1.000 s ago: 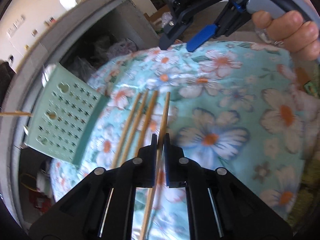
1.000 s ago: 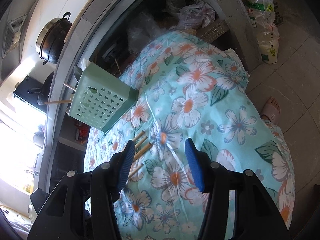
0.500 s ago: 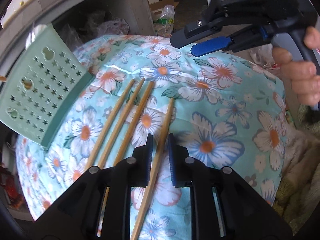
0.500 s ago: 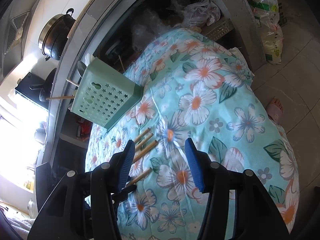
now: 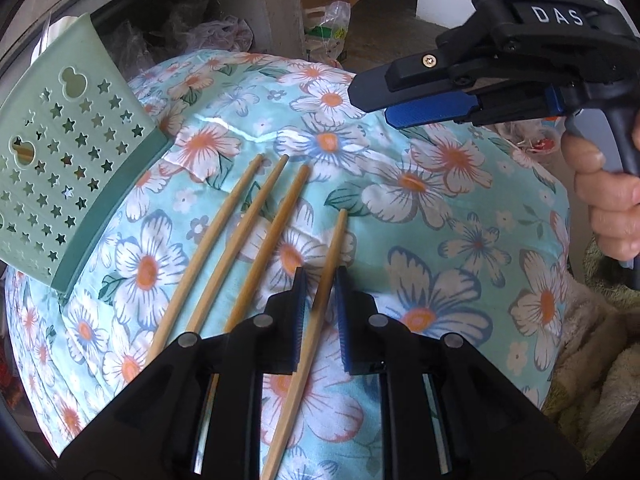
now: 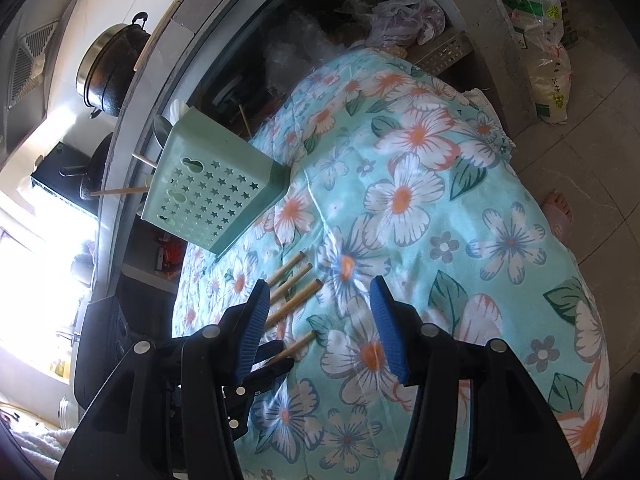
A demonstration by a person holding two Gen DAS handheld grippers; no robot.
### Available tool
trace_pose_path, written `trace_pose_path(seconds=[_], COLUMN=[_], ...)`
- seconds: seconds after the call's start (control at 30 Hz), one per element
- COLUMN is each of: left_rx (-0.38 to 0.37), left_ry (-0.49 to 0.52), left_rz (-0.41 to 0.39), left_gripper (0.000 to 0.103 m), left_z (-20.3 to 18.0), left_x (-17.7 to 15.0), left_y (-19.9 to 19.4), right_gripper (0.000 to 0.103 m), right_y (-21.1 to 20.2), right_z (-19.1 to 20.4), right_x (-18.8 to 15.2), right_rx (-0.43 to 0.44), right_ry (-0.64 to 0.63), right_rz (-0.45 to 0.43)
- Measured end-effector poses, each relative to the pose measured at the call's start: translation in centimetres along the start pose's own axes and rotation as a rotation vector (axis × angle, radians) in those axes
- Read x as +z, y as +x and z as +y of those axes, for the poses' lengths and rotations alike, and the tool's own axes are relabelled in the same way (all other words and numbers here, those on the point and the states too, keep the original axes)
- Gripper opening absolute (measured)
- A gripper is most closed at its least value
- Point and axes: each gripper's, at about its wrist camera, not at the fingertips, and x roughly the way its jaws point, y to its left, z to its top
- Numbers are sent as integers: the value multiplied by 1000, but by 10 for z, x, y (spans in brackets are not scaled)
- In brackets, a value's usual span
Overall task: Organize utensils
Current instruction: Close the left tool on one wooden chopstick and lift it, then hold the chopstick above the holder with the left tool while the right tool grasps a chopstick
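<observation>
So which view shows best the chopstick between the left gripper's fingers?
The left wrist view: the chopstick runs nearly whole between the left gripper, apart from the three others. The right wrist view shows only its end past that gripper, the rest hidden behind the right gripper's finger.

Four chopsticks [image 6: 294, 285] are laid on a floral cloth [image 6: 400, 200] near a green holder [image 6: 208, 196]; the right hand-held gripper [image 6: 318, 330] is held open above.
</observation>
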Motion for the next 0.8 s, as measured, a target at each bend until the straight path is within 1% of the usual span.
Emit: trace_pose_path(seconds=[0.13, 0.17, 0.33, 0.5, 0.6, 0.8], left_rx=[11, 11, 13, 6, -14, -15], left_ry=[-8, -16, -88, -170, -224, -289], left_rz=[-25, -32, -86, -182, -245, -352], left_gripper=[8, 5, 5, 5, 5, 5], left_z=[1, 2, 13, 29, 39, 52], left_x=[-1, -2, -3, -4, -4, -7], left_y=[-5, -8, -28, -59, -77, -105], right_gripper=[52, 52, 52, 51, 51, 51], right_y=[-2, -3, -8, -8, -6, -4], right_z=[-1, -2, -2, 1, 4, 9], right_x=[0, -1, 0, -1, -3, -5], right_rx=[4, 4, 11, 25, 33, 43], right_ry=[14, 16, 29, 33, 32, 29], right_rz=[-4, -6, -20, -18, -12, -3])
